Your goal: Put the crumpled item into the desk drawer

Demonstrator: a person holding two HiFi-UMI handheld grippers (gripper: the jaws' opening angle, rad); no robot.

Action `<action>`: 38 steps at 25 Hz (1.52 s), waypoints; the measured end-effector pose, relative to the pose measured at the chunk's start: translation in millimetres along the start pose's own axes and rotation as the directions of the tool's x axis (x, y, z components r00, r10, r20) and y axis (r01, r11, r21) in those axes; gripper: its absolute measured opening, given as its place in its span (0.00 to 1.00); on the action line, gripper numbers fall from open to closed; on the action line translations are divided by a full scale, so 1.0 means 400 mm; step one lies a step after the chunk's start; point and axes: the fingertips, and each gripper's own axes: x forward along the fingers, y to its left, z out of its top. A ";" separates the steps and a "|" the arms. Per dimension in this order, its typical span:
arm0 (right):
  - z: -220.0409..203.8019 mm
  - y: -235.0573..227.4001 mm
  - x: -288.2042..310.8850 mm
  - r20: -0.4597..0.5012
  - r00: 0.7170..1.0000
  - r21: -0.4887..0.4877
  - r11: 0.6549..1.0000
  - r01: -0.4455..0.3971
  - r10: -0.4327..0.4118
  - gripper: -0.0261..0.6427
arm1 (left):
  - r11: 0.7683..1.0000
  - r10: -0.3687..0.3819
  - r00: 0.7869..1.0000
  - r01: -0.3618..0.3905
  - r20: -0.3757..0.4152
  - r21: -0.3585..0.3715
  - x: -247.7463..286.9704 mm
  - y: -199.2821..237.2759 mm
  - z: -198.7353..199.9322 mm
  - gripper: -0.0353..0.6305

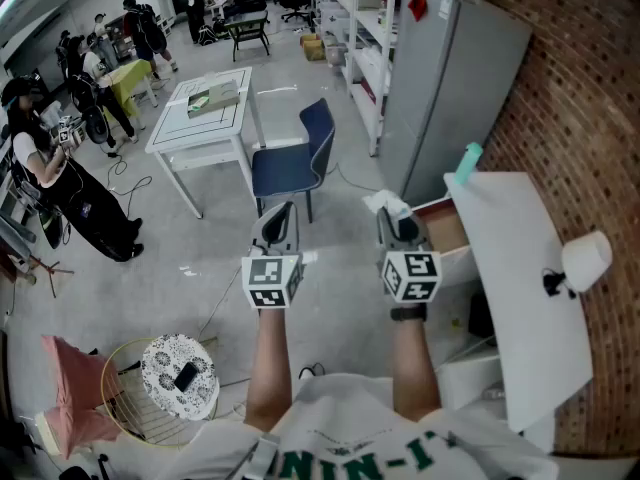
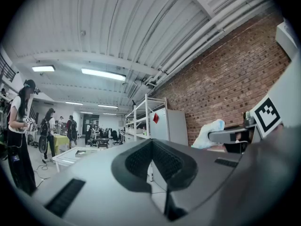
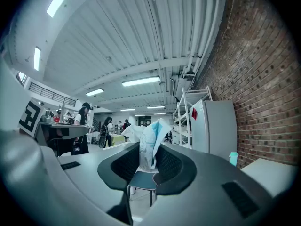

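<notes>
My right gripper [image 3: 148,163] clamps the wad [image 3: 149,139]; my left gripper [image 2: 151,163] is closed on nothing. The open drawer [image 1: 447,230] lies at three o'clock against the desk [image 1: 520,268] edge, with floor [image 1: 352,180] at twelve.

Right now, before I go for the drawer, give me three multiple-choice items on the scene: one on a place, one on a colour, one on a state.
1. Where is the crumpled item?
A) on the desk
B) on the floor
C) in the right gripper

2. What colour is the chair ahead?
A) blue
B) red
C) green

3. How is the left gripper?
A) jaws wide apart
B) jaws shut, empty
C) jaws shut on the item

Answers:
1 C: the item sticks up from between the right jaws.
2 A: its seat and back are blue.
3 B: the left jaws meet with nothing between them.
</notes>
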 end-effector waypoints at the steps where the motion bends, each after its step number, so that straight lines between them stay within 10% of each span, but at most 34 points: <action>1: -0.003 -0.007 -0.008 -0.008 1.000 0.000 1.000 0.001 -0.001 0.17 | 1.000 -0.001 1.000 0.001 -0.002 -0.003 0.000 -0.009 0.001 0.05; 20: -0.099 -0.096 -0.031 -0.034 0.999 0.128 0.992 -0.023 0.028 0.17 | 0.999 -0.044 0.998 0.045 -0.033 0.015 0.051 -0.133 -0.065 0.05; 38: -0.095 -0.190 0.404 -0.054 0.997 0.067 0.996 0.064 -0.061 0.18 | 0.987 -0.162 0.986 0.162 -0.022 -0.010 0.534 0.049 -0.095 0.05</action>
